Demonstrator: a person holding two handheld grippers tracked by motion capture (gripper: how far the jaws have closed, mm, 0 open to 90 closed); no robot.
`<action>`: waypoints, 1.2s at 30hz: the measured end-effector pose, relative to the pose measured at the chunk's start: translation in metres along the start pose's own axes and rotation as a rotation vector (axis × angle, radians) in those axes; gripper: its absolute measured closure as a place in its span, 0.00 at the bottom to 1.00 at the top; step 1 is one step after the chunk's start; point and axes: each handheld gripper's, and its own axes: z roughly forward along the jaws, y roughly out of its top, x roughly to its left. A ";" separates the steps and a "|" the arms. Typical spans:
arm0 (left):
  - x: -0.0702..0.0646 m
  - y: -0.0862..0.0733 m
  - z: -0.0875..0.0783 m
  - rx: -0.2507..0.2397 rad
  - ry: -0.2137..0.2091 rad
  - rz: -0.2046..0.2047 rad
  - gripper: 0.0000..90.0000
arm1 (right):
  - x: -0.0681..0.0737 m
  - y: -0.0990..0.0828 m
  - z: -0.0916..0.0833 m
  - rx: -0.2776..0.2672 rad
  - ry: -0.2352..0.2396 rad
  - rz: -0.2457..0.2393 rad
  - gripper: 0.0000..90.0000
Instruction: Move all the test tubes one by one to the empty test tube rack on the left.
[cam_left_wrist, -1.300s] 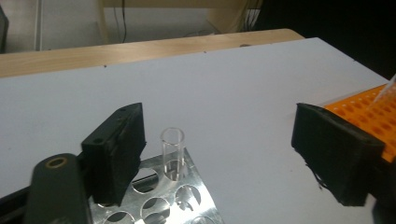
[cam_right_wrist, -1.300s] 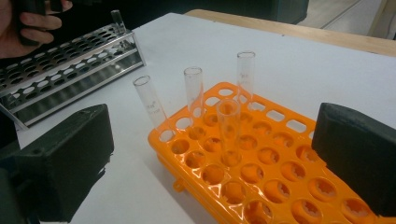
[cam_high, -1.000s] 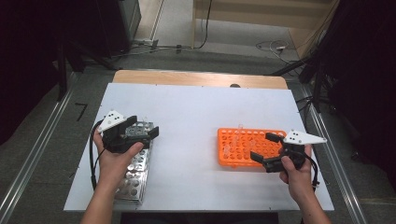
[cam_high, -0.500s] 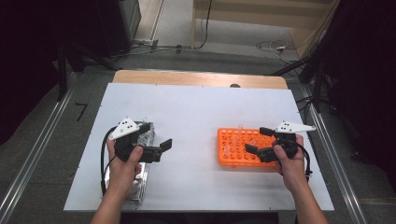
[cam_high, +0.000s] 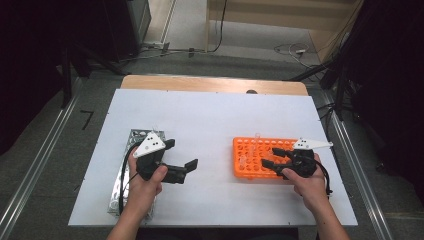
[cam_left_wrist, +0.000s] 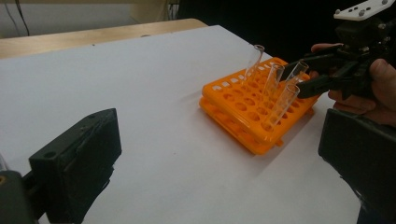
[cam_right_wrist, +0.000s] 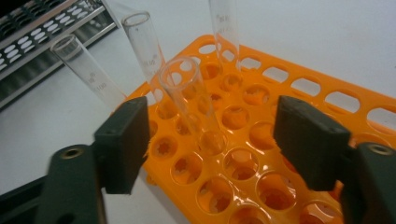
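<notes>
An orange tube rack lies on the white table at the right, with several clear test tubes leaning in its holes. My right gripper reaches over the rack's right part. Its jaws have just been closing and stand either side of one clear tube, with a gap left between pads and glass. From the left gripper view, that right gripper straddles a tube. My left gripper hovers open and empty over bare table left of the orange rack.
A perforated metal rack lies along the table's left side, partly under the left hand, and also shows as the metal rack beyond the tubes. A wooden board borders the far edge. Cables trail on the floor behind.
The left hand has moved right, off the metal rack toward the table's middle. The right gripper has come down and left over the orange rack, and its jaws have narrowed around a tube.
</notes>
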 end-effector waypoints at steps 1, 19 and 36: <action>-0.001 0.000 0.001 0.005 0.001 0.006 0.00 | 0.000 -0.001 0.001 0.006 0.003 -0.006 0.37; -0.006 -0.003 0.007 0.033 -0.010 0.011 0.00 | 0.011 -0.007 0.011 0.023 -0.066 -0.096 0.77; -0.010 -0.003 0.009 0.038 -0.022 0.028 0.00 | 0.011 -0.001 0.000 -0.036 -0.072 -0.077 0.82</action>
